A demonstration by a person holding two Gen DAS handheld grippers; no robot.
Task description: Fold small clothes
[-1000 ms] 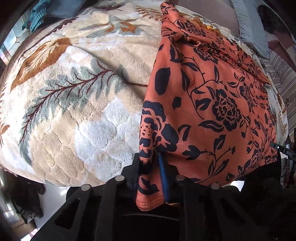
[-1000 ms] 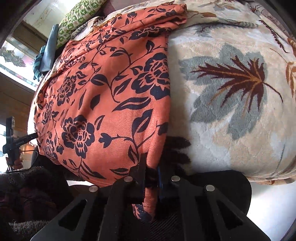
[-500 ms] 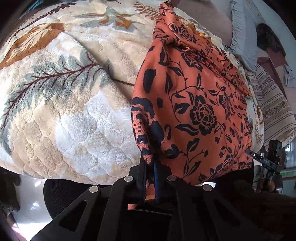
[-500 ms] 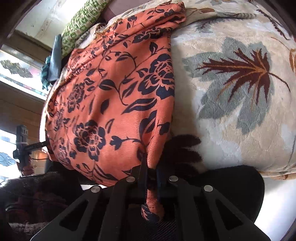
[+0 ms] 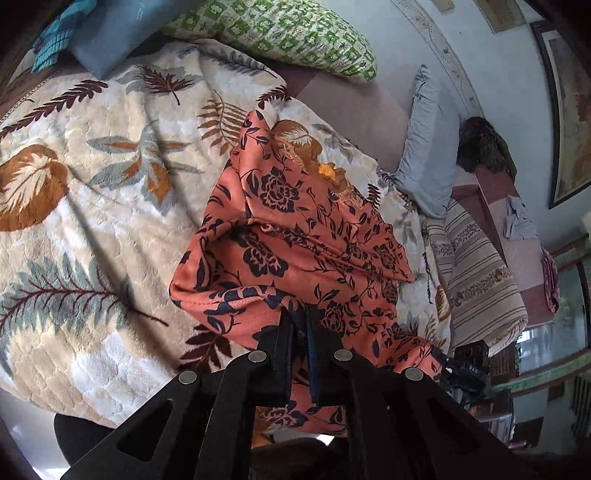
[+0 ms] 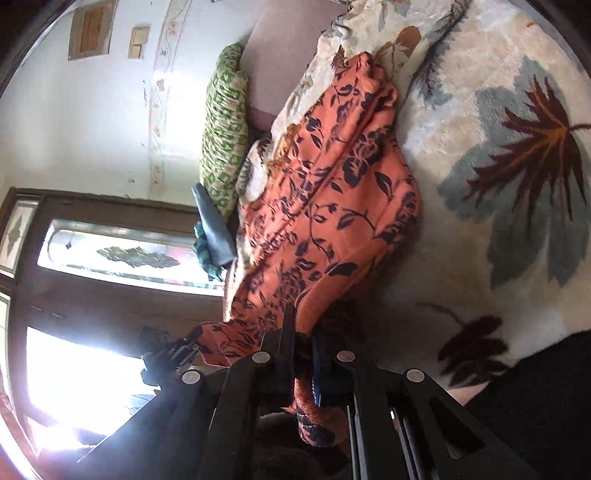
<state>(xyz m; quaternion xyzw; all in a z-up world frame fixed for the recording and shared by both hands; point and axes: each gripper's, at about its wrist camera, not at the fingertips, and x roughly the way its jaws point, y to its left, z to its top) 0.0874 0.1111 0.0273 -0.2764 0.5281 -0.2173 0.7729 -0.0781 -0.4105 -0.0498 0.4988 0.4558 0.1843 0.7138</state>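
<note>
The orange floral garment (image 5: 295,229) lies on the leaf-patterned blanket (image 5: 92,221) covering the bed, with its near hem raised off the surface. Its long axis runs away from both cameras toward the head of the bed, the far end narrowing to a bunched point beside a brown leaf print. A cross fold sits roughly midway, where the lifted near portion doubles over.

The left gripper (image 5: 301,325) is clamped tight on the near left corner of the hem; cloth hangs down between and below its jaws. The right gripper (image 6: 304,332) is likewise closed on the opposite near corner, a twisted tail of fabric trailing beneath.

Surroundings: a green patterned pillow (image 5: 280,33) and a blue cushion (image 5: 107,33) at the head of the bed; a grey pillow (image 5: 428,147) and striped cloth (image 5: 476,273) along the wall side. None of these touches the garment. A glazed wooden door (image 6: 92,251) stands beyond.
</note>
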